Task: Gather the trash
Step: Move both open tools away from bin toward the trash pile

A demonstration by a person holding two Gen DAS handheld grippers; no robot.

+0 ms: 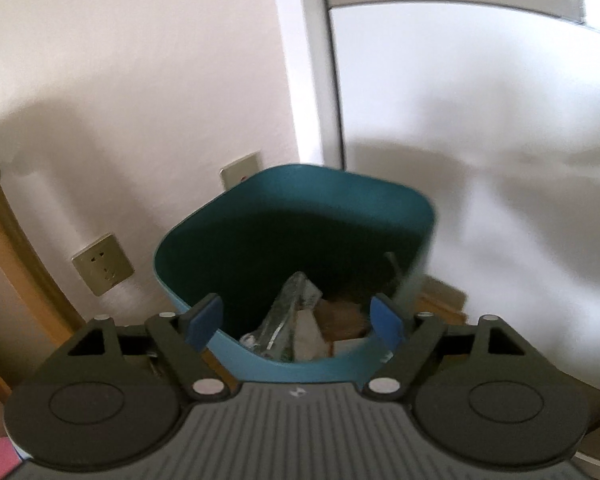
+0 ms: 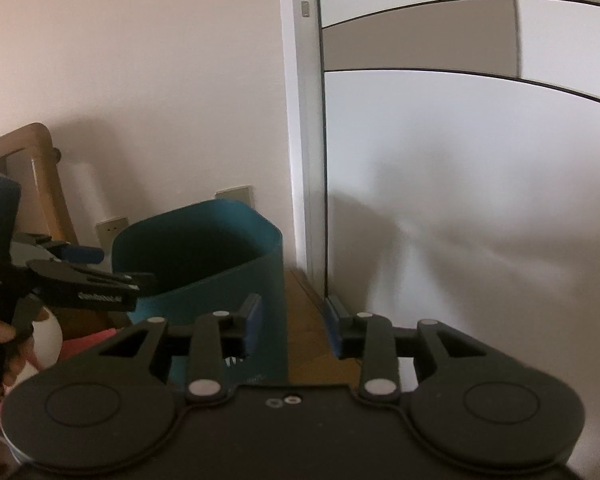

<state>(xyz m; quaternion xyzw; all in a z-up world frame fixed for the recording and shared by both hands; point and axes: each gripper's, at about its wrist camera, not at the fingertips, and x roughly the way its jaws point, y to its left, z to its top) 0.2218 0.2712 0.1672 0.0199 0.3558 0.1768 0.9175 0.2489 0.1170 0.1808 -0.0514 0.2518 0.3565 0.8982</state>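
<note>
**Both grippers empty at the bin**

Left gripper (image 1: pixel 296 320) hangs with jaws spread wide and nothing between them, poised over the near rim of the teal bin (image 1: pixel 380 192). Directly ahead and below, inside it, lies the trash: a crumpled clear plastic wrapper (image 1: pixel 288 312) running lengthwise away from the jaws, beside brown paper scraps (image 1: pixel 342 316). Right gripper (image 2: pixel 294 322) is part-open and empty too, off to the bin's right over wooden floor (image 2: pixel 304 344). So the left is nearer.
</note>
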